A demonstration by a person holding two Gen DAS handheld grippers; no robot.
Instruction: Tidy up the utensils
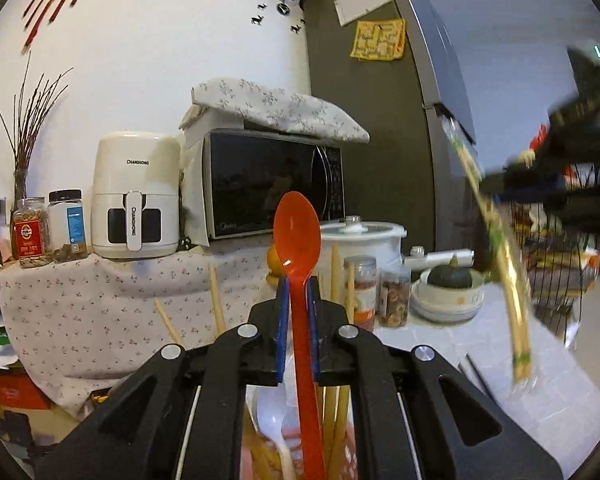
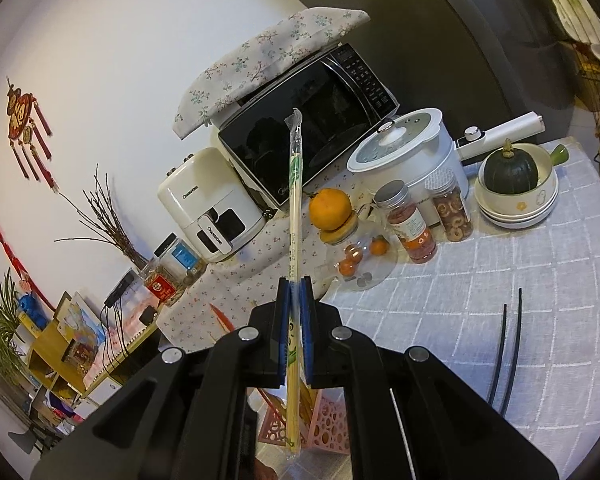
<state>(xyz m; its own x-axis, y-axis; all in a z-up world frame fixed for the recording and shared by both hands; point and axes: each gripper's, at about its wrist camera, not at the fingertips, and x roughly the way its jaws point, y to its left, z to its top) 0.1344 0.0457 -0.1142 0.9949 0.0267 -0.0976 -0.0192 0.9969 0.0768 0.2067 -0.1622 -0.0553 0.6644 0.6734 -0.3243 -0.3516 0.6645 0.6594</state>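
left hand-held gripper (image 1: 298, 292) is clamping the orange spoon (image 1: 298, 232) mid-handle: light, stiff, slick plastic. right hand-held gripper (image 2: 295, 300) is pinching wrapped chopsticks (image 2: 294, 208): thin, light, crinkly sleeve likely slipping.

Left tool (image 1: 298, 300) has its blue-padded black jaws clamped tight on the handle of an orange plastic spoon (image 1: 299, 248), bowl sticking up past the tips, and it's pointing pretty much level. Right tool (image 2: 295, 308) is pinched on a pair of wooden chopsticks in a clear wrapper (image 2: 294, 216), pointing slightly downward, with the camera view rolled over to one side.
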